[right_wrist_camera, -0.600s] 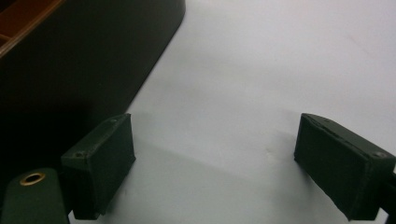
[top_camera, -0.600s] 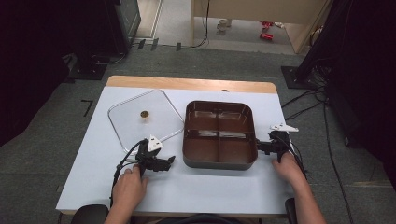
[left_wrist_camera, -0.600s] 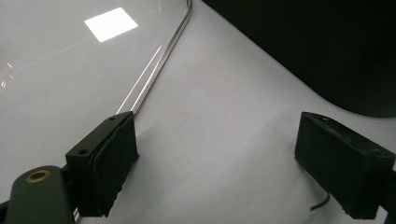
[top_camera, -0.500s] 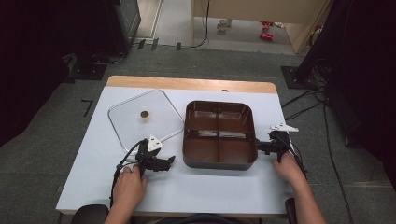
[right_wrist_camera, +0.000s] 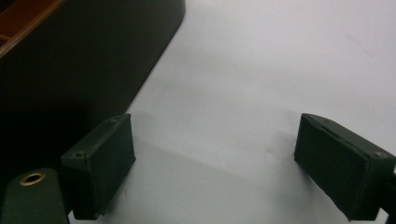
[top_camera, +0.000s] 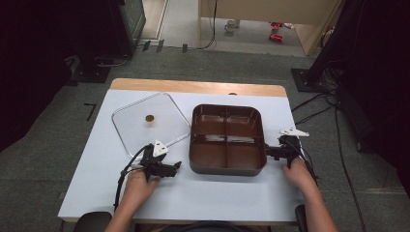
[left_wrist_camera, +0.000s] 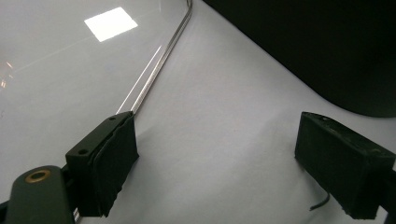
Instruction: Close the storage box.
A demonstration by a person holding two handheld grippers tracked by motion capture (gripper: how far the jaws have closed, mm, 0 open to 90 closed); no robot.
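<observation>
As both sit spread, empty, the tray (top_camera: 227,166) lies between left gripper (top_camera: 175,166) and right gripper (top_camera: 267,151); right nearer.

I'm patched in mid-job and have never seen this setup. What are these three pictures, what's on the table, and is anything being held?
There is no robot arm here: a person sits at a white table and holds a hand tool with two black jaws in each hand. The high view looks down from above. In it the left gripper and the right gripper flank a brown tray divided into four compartments. A clear square lid with a small knob lies flat to the tray's left. The other two pictures come from cameras riding on each gripper, looking along its jaws. The left gripper view shows the lid's edge beside one jaw; the right gripper view shows the tray's wall. Both grippers are open and hold nothing.
</observation>
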